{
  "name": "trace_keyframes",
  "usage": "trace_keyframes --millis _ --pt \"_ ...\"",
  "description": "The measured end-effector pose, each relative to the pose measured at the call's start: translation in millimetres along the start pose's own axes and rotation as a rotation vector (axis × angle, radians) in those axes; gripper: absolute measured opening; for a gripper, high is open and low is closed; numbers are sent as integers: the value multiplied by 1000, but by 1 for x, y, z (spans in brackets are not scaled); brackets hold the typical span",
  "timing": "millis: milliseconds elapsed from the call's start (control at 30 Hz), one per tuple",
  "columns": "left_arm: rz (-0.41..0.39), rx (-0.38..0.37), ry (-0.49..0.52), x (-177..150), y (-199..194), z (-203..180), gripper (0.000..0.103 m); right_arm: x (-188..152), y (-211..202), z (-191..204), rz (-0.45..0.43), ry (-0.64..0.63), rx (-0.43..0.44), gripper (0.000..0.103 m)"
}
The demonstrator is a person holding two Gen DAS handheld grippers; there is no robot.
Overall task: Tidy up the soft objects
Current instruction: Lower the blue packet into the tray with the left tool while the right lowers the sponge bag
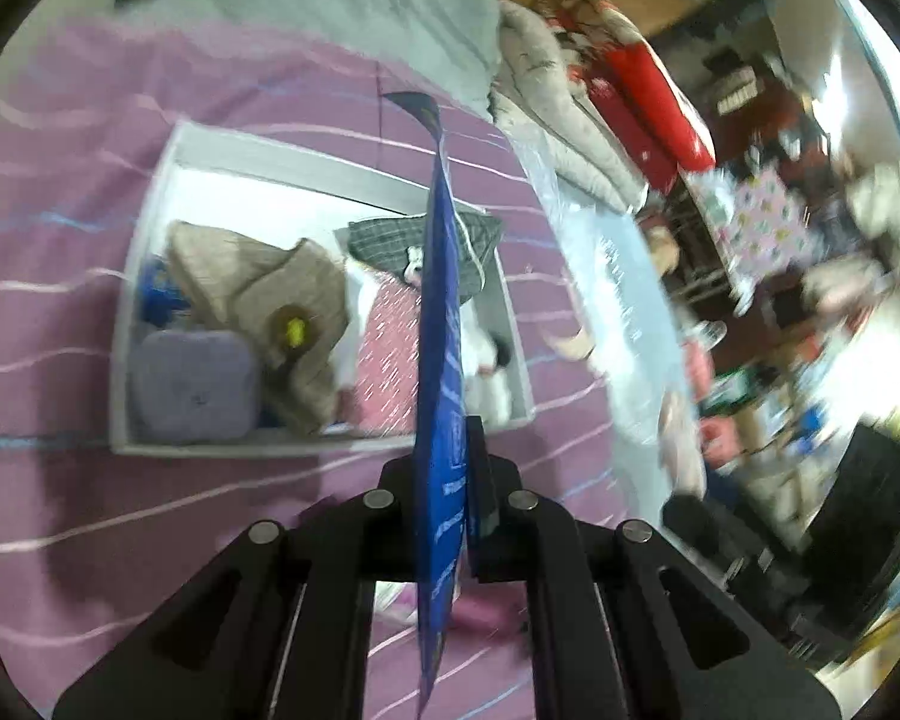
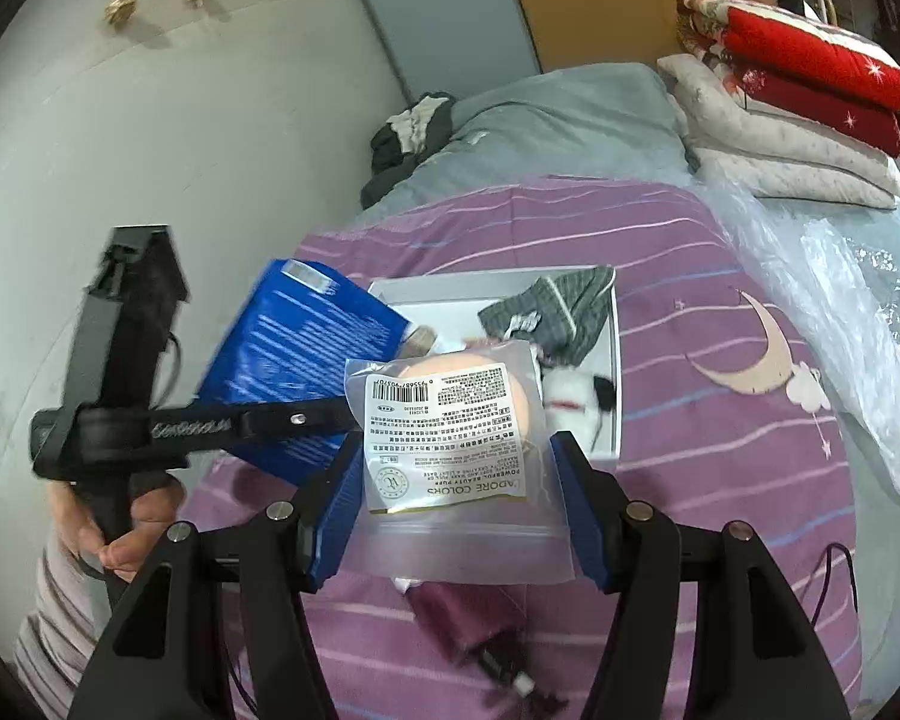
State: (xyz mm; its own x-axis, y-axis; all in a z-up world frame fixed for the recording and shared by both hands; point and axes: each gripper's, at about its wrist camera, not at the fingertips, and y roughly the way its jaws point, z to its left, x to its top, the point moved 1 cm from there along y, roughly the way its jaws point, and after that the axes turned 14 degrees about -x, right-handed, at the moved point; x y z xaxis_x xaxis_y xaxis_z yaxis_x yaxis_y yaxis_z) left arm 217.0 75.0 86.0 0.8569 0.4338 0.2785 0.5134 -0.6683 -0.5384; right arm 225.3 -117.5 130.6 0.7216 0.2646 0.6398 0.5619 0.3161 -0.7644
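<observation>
while both grippers carry packets above the bed, the white box [image 1: 150,228] sits below as the likely drop point.

left gripper [image 1: 450,480]: jaws closed flat on a thin blue packet [image 1: 441,300], seen edge-on and hanging over the box; from the right wrist view the same blue packet [image 2: 306,360] shows its printed face, pinched at its lower edge, probably so the body hangs free for lowering in. right gripper [image 2: 456,480]: jaws wide apart, a clear pouch with a powder puff [image 2: 450,420] between the fingers [image 2: 336,498]; cannot tell whether they touch it or what supports it. box rests on the purple striped bedspread [image 1: 60,240] and already holds a beige garment [image 1: 258,288], a lilac pad [image 1: 192,384], a pink patterned item [image 1: 390,348] and a grey checked cloth [image 1: 390,240], packed side by side. a dark maroon item [image 2: 462,612] lies loose on the bedspread below the right gripper, outside the box, so sorting looks unfinished. folded quilts [image 2: 798,96] are stacked well apart at the bed's far corner.
</observation>
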Motion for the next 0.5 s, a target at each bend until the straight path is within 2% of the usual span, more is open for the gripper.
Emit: trace_keyframes --millis 100,267,500 --pt "6 -76 -115 25 12 16 9 13 12 -5 12 42 11 61" --pt "-9 -75 -150 49 19 21 9 30 34 -10 24 60 -7 61" --pt "2 -45 -262 64 30 47 8 40 61 -12 40 81 -8 61"
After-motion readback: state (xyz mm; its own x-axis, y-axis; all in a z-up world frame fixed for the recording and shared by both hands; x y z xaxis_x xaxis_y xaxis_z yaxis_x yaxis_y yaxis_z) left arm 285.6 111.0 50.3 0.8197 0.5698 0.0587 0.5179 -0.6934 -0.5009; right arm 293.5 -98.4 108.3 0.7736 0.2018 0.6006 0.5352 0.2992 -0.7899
